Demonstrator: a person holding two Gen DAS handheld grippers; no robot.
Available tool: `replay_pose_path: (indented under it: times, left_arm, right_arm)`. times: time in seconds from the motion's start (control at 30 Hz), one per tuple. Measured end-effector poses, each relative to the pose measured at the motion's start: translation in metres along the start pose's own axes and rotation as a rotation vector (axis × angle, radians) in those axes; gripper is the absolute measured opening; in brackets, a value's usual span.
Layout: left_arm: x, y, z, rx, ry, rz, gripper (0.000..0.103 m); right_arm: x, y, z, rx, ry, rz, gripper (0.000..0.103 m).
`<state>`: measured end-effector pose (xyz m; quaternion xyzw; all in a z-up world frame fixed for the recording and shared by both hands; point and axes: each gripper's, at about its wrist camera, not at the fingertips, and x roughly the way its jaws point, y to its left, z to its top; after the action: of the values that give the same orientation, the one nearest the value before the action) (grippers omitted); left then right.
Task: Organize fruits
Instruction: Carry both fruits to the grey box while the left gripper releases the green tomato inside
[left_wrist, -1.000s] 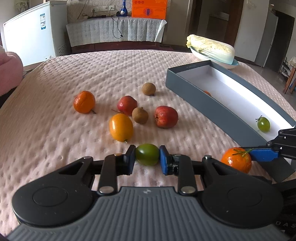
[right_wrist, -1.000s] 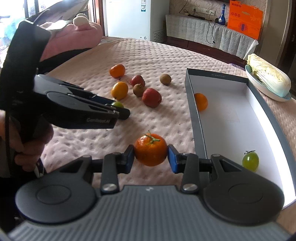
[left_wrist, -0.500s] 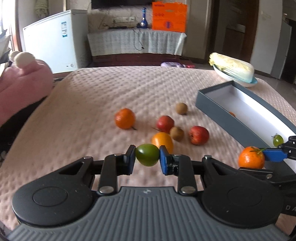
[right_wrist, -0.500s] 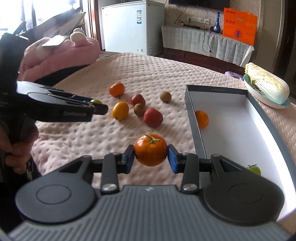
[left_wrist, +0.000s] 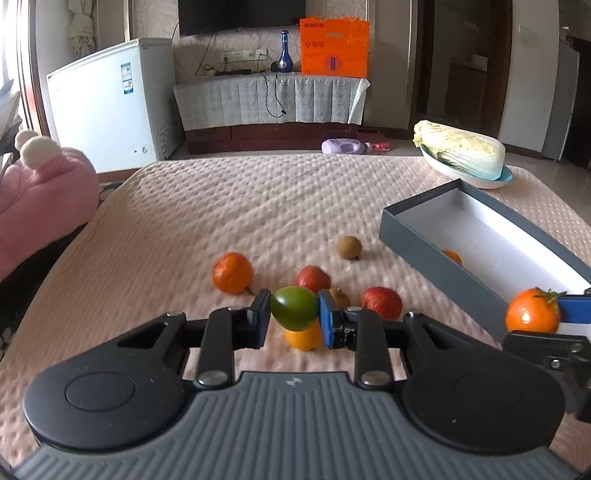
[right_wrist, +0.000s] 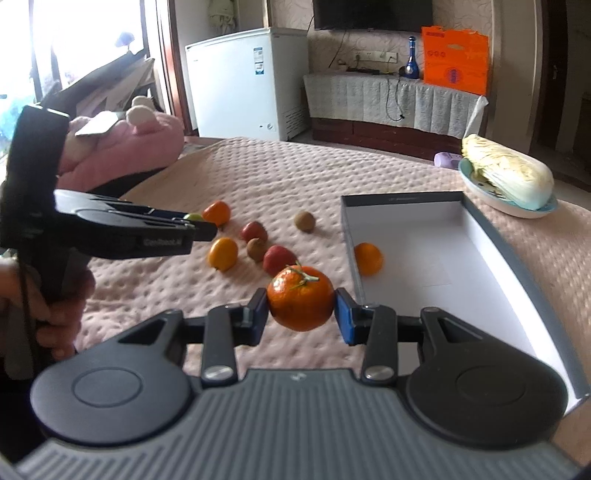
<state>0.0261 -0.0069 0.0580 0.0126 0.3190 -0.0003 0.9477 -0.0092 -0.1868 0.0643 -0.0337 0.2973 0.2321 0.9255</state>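
Grey box (right_wrist: 517, 266) with white inside sits on pink bumpy cover (left_wrist: 258, 206), one small orange fruit (right_wrist: 367, 258) in it near the left wall. Left gripper (left_wrist: 294, 318) pinches green fruit (left_wrist: 294, 308), held above the cover. Right gripper (right_wrist: 301, 315) pinches stemmed orange (right_wrist: 300, 298), just left of box wall. Loose on cover: orange, two red, two brown, one yellow fruit. Cabbage (right_wrist: 508, 171) lies in shallow dish (right_wrist: 517, 210) beyond box.
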Motion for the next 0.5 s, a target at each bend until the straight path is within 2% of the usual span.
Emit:
replay_pose_path:
  times: [0.5]
  left_arm:
    - [0.019,-0.042,0.02,0.061,-0.07,-0.082,0.032]
  right_arm:
    - [-0.024,-0.039,0.0,0.073,-0.056,-0.06,0.041]
